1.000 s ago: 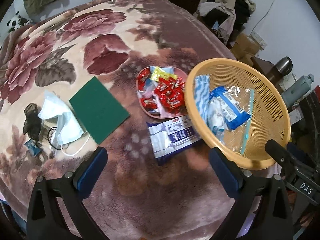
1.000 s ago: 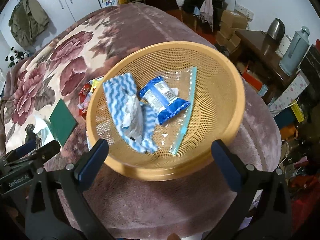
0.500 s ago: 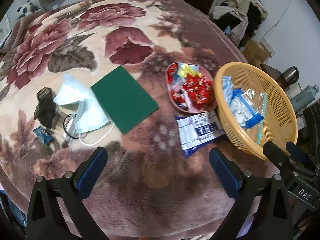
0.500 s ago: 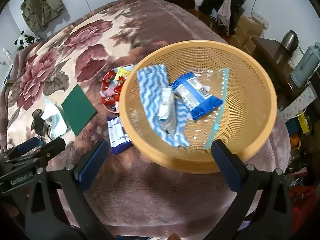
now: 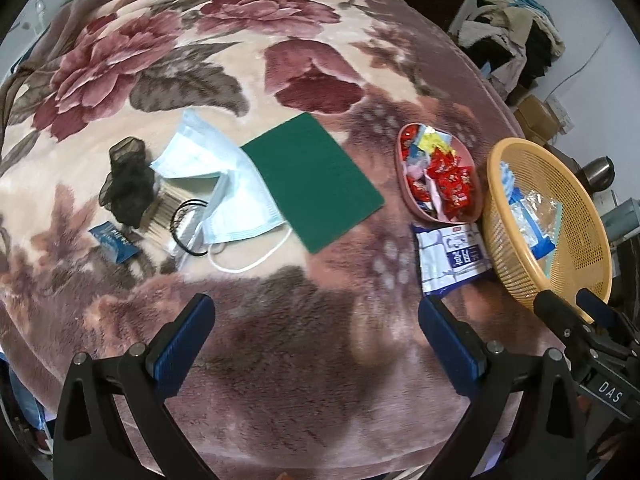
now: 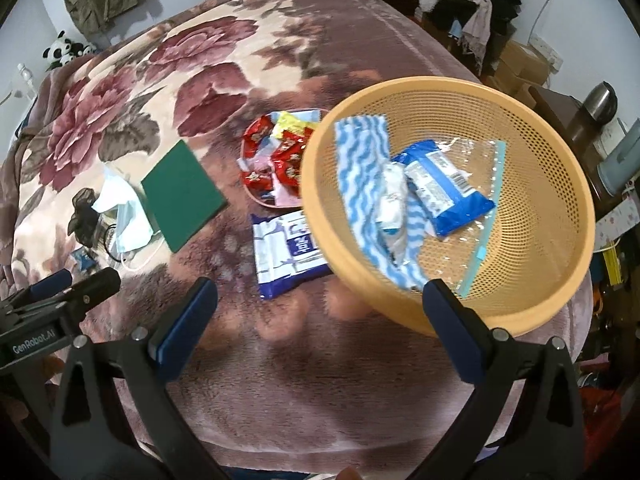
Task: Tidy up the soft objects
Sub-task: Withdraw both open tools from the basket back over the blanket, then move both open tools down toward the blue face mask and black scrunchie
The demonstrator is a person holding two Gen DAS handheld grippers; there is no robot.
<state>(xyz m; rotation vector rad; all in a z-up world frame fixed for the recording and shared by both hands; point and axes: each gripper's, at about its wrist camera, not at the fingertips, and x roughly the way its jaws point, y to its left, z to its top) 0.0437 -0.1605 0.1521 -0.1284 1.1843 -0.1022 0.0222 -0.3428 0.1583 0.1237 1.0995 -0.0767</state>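
An orange mesh basket on the floral blanket holds a blue-striped cloth, a blue wipes pack and a clear zip bag. A blue-white tissue pack lies left of it. A green scouring pad, pale blue face masks and a black mesh scrunchie lie further left. My left gripper is open and empty above the blanket's near edge. My right gripper is open and empty near the basket's front rim.
A pink dish of red candies sits between pad and basket. Black hair ties, cotton swabs and a small blue sachet lie by the masks. Clothes, boxes and a kettle stand beyond the bed's right edge.
Both grippers have pulled back and swung left: the basket slid to the right in both views, and the pad, masks and scrunchie came into fuller view. Both stayed open.
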